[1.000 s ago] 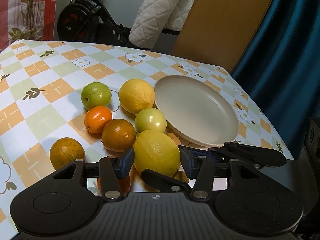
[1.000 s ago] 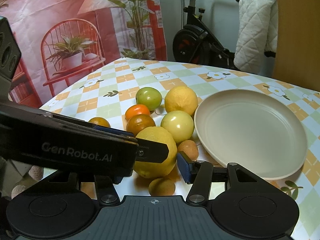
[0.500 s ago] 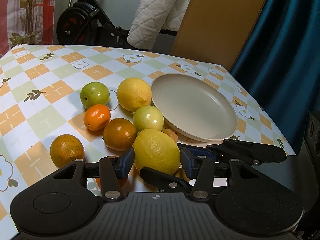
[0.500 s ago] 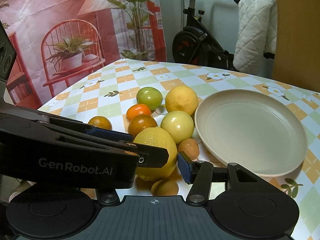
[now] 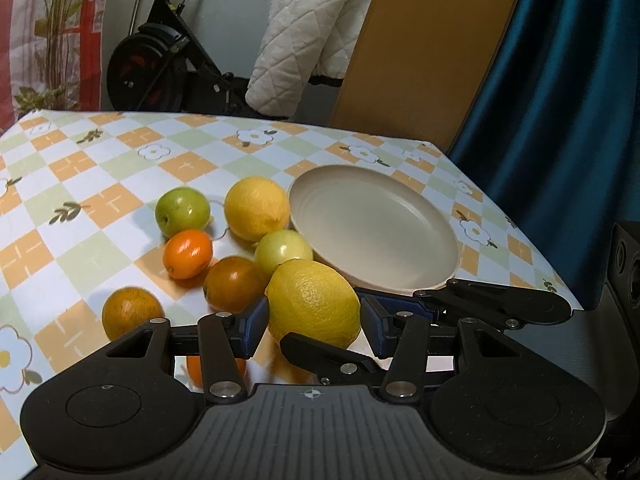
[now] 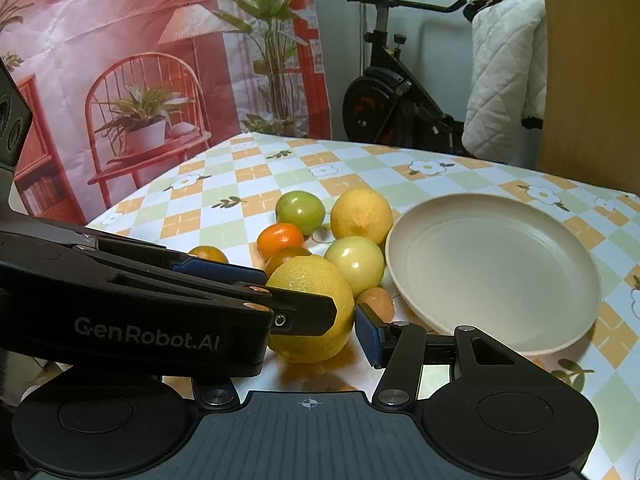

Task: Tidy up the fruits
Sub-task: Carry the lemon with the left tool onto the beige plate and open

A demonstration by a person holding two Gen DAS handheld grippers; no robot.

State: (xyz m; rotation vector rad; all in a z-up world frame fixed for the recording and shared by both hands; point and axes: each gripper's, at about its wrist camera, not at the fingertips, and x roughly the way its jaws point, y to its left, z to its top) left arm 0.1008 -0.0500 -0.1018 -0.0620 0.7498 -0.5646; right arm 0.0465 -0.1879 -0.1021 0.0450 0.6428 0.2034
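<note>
Orange-and-green checked tablecloth (image 5: 80,208): carrying all the fruit near its front edge.
Left of cluster: a dull orange (image 5: 130,312) is sitting alone, with a green apple (image 5: 182,211) and a small bright orange (image 5: 187,253) lying behind it.
Middle: a dark orange (image 5: 234,282), a far lemon (image 5: 256,208) and a pale apple (image 5: 282,250) are crowding together.
Left gripper (image 5: 314,322): its blue pads are clamping the big lemon (image 5: 314,304) by its sides.
Right gripper (image 6: 308,340): reaching around the same lemon; the left gripper is hiding one finger, so I cannot tell its grip.
Small brown fruit (image 6: 376,300): lying between the lemon and the plate.
Plate (image 5: 372,224): sitting toward the right edge.
Behind: an exercise bike (image 5: 160,68) is standing beyond the far edge.
</note>
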